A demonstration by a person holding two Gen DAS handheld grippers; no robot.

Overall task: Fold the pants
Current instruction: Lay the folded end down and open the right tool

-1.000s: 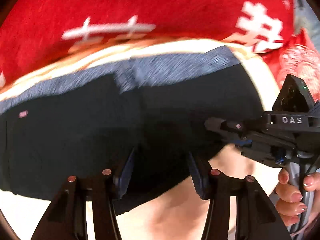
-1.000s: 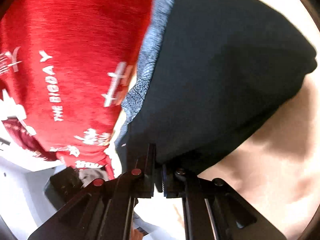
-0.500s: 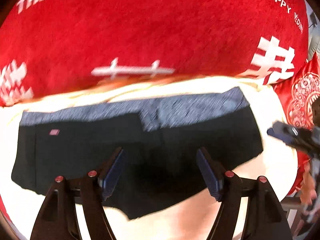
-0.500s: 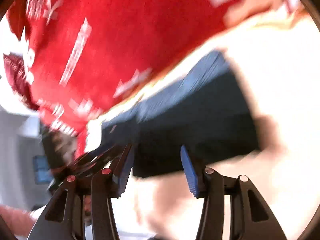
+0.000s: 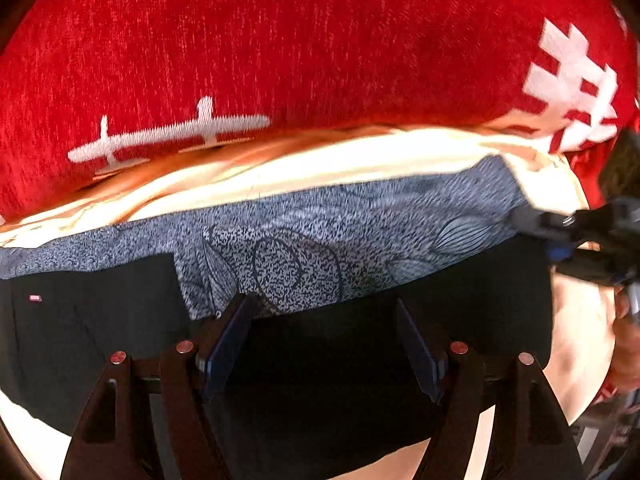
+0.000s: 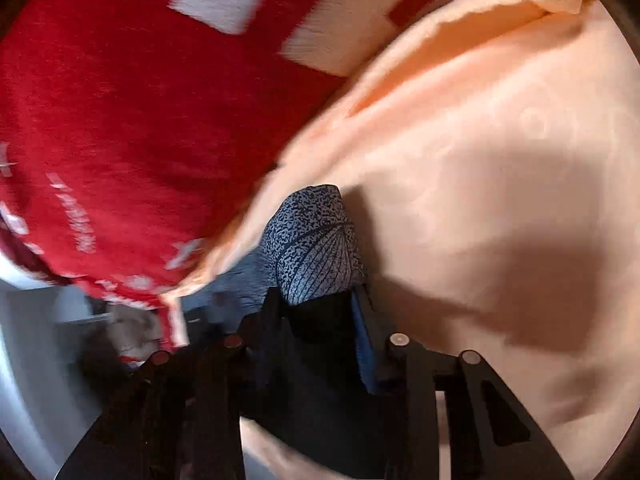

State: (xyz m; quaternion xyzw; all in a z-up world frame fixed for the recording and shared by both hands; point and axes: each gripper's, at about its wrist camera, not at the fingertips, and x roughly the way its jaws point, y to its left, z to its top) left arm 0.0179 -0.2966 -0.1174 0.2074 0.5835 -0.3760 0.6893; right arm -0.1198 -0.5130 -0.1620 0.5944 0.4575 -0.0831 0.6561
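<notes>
Black short pants [image 5: 320, 360] with a grey-blue patterned waistband [image 5: 320, 248] lie flat on a cream sheet [image 5: 320, 164]. My left gripper [image 5: 324, 320] is open and hovers low over the middle of the pants, just below the waistband. My right gripper [image 6: 320, 308] holds the waistband's right end [image 6: 316, 248] between its fingers and appears shut on it. The right gripper also shows in the left wrist view [image 5: 576, 232] at the pants' right edge.
A big red cushion with white lettering [image 5: 300, 52] stands right behind the pants; it also fills the upper left of the right wrist view [image 6: 140, 120]. The cream sheet [image 6: 500, 180] spreads to the right. A hand [image 5: 628, 344] shows at the right edge.
The right gripper, open half a second ago, has moved onto the waistband's right end and closed on it. The left gripper has come closer to the pants and stays open.
</notes>
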